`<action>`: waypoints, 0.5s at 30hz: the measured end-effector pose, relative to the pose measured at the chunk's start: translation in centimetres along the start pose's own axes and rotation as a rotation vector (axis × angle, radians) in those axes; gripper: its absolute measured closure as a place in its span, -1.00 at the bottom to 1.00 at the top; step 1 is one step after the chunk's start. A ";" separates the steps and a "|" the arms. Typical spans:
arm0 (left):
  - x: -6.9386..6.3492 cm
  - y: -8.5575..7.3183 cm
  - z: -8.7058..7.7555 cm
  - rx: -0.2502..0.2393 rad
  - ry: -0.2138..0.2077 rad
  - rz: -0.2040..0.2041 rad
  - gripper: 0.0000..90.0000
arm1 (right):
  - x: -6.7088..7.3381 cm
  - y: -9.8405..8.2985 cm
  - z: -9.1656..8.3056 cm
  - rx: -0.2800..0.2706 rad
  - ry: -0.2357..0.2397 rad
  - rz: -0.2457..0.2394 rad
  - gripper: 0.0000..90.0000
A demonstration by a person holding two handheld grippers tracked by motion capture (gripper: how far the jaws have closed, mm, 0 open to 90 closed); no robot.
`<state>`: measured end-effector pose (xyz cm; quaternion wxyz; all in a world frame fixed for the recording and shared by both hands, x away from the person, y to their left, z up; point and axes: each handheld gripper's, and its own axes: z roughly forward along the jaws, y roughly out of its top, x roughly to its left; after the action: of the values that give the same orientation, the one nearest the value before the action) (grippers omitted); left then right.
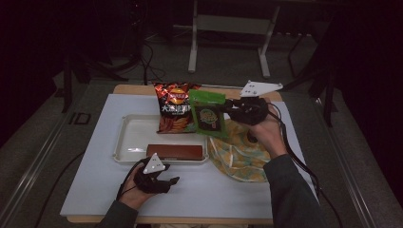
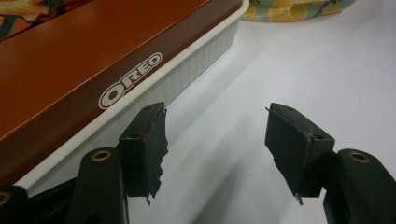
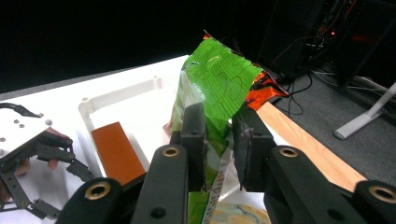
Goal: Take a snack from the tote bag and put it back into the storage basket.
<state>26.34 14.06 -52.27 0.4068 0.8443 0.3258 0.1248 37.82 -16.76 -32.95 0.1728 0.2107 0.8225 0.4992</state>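
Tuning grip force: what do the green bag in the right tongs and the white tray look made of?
Green bag: thin, glossy plastic film by the look; it creases and shines where the right tongs pinch it. White tray: probably moulded rigid plastic, smooth and matt, with a ribbed side wall and rolled rim in the left gripper view.

Open white tabletop (image 1: 204,194) near the person; tray (image 1: 124,142) and cloth (image 1: 237,156) crowding mid-table

Left hand-held gripper (image 1: 164,183) low, jaws apart; right hand-held gripper (image 1: 227,108) raised, jaws clamped.
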 end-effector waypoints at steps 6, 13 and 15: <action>0.0 0.0 -0.1 -0.005 0.001 -0.004 -0.15 | 0.4 0.1 1.1 0.008 0.006 -0.002 0.68; 0.1 0.0 -0.2 -0.008 0.001 -0.004 -0.15 | 1.1 0.4 2.7 0.008 0.021 -0.010 0.68; 0.1 0.0 -0.2 -0.009 0.002 -0.004 -0.15 | 1.2 0.4 3.2 -0.001 0.029 -0.006 0.68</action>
<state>26.30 14.24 -52.16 0.4105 0.8418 0.3271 0.1263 38.42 -13.56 -34.04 0.1622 0.2009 0.8254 0.5020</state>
